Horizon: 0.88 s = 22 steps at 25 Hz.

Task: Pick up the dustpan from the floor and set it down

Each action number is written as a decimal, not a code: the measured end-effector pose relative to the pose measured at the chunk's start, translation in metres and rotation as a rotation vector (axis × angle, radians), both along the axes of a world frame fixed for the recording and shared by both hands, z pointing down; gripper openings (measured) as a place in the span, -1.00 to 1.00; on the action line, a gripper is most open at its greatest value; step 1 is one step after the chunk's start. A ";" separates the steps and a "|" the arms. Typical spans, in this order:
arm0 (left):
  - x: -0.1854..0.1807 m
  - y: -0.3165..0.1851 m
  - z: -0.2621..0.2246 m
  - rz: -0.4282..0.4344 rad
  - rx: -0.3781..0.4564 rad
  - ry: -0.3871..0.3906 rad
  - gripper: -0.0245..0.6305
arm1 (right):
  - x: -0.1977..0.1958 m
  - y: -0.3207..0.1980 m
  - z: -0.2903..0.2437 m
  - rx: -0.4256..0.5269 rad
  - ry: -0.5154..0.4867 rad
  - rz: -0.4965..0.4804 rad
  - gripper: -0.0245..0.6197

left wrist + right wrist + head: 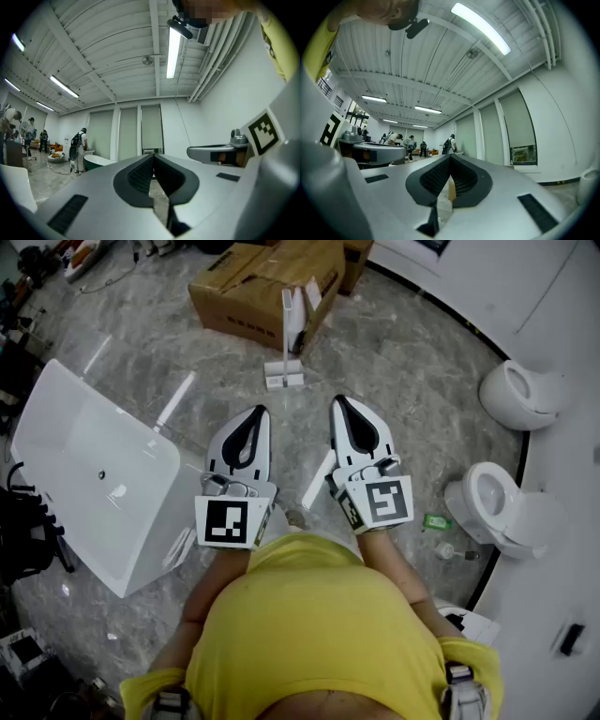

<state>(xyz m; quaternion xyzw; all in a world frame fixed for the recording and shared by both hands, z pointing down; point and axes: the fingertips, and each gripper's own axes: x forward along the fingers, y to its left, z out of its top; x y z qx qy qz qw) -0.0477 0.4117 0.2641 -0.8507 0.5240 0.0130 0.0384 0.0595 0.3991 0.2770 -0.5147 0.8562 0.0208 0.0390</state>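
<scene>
A white long-handled dustpan (291,334) stands upright on the grey marble floor, against a cardboard box (267,282), well ahead of both grippers. My left gripper (255,414) and right gripper (339,402) are held side by side, level, in front of my yellow shirt and above the floor. Both are shut with nothing between the pads. In the left gripper view the left gripper (153,157) has its dark pads touching at the tip. The right gripper (450,157) looks the same in its own view. Neither gripper view shows the dustpan.
A white bathtub (94,474) lies on the floor at my left. Two white toilets (520,395) (497,507) stand at the right by a curved platform edge. A white stick (317,480) lies on the floor between the grippers. Several people stand far off (77,150).
</scene>
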 end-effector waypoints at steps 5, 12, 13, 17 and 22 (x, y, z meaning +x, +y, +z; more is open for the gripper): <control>-0.010 -0.024 0.005 0.000 0.018 0.018 -0.93 | -0.001 -0.021 0.003 0.016 -0.021 -0.008 -0.88; -0.031 -0.086 0.019 -0.006 0.004 0.030 -0.93 | -0.018 -0.085 0.019 -0.004 -0.018 -0.026 -0.71; -0.034 -0.097 0.019 -0.001 0.002 0.026 -0.93 | -0.021 -0.097 0.020 -0.006 -0.015 -0.028 -0.70; -0.047 -0.145 0.023 0.010 -0.016 0.013 -0.93 | -0.034 -0.145 0.024 -0.018 -0.010 -0.023 -0.65; -0.052 -0.201 0.028 0.052 -0.038 0.017 -0.93 | -0.041 -0.201 0.027 -0.035 -0.011 -0.003 -0.61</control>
